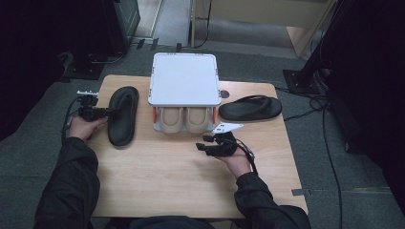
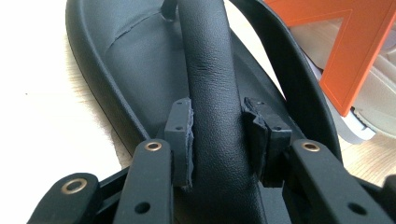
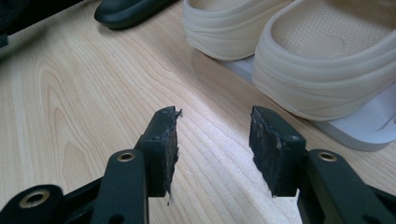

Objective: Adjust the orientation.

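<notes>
A black flip-flop (image 1: 123, 114) lies on the left part of the wooden table (image 1: 181, 176). My left gripper (image 1: 106, 113) reaches it from the left edge. In the left gripper view, the left gripper (image 2: 217, 135) is shut on the sandal's thick black strap (image 2: 210, 60), a pad pressing each side, above the sole (image 2: 135, 60). A second black flip-flop (image 1: 250, 108) lies at the right of the rack. My right gripper (image 1: 204, 145) hovers open in front of the rack, and in its own view the right gripper (image 3: 212, 140) has bare wood between its pads.
A white two-level shoe rack (image 1: 184, 78) with orange side brackets (image 2: 345, 51) stands at the table's back middle. A pair of beige clogs (image 1: 185, 119) sits on its lower shelf, with the toes of the clogs (image 3: 327, 65) just beyond the right gripper. Carpet and cables surround the table.
</notes>
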